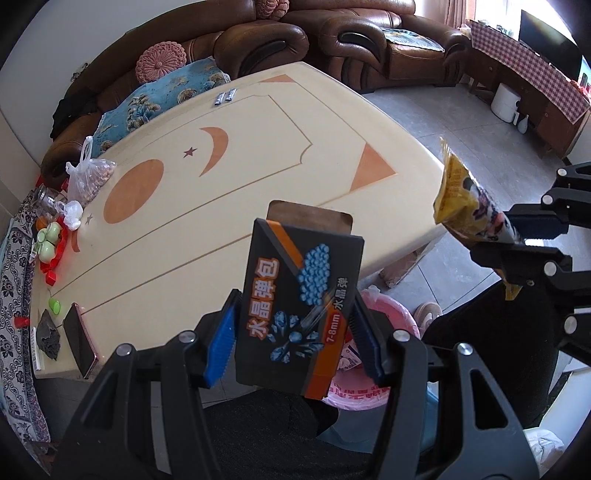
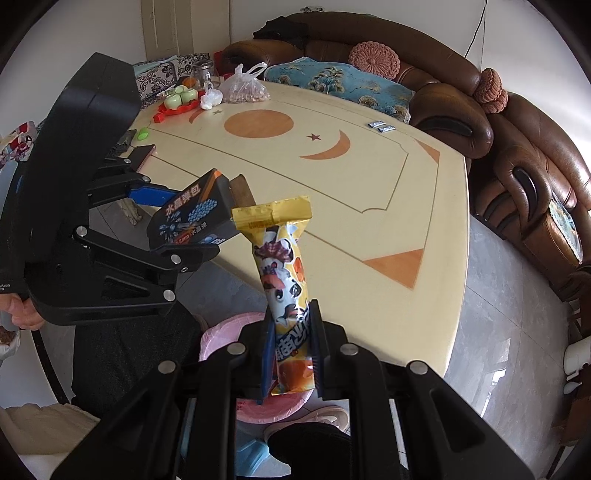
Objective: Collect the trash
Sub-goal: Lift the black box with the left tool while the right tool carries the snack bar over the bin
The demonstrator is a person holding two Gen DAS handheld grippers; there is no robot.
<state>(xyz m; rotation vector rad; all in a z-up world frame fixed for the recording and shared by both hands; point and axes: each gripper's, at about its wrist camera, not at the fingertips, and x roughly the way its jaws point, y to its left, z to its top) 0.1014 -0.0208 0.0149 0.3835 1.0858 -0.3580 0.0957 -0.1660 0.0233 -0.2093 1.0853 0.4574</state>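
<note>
Trash was already in both tools above the pink-lined bin (image 1: 388, 314): the left gripper (image 1: 295, 347) clamped a light, stiff, crushable cardboard box (image 1: 299, 310) across its sides, the right gripper (image 2: 291, 354) pinched a limp, slippery snack wrapper (image 2: 284, 266) near its bottom end.

We see both views in even, bright daylight that enters from the window (image 1: 491, 14) far ahead and to the right of the left gripper, where the glass burns out to white and the dark screen (image 1: 550, 48) beside it is a silhouette. The cream table (image 1: 258, 155) ahead of the grippers carries only a soft sheen and faint shadows, while the floor tiles (image 2: 491, 325) to the right mirror pale light. Fisheye bending curves the table's edges, black corners vignette each view, and focus stays sharp throughout.
</note>
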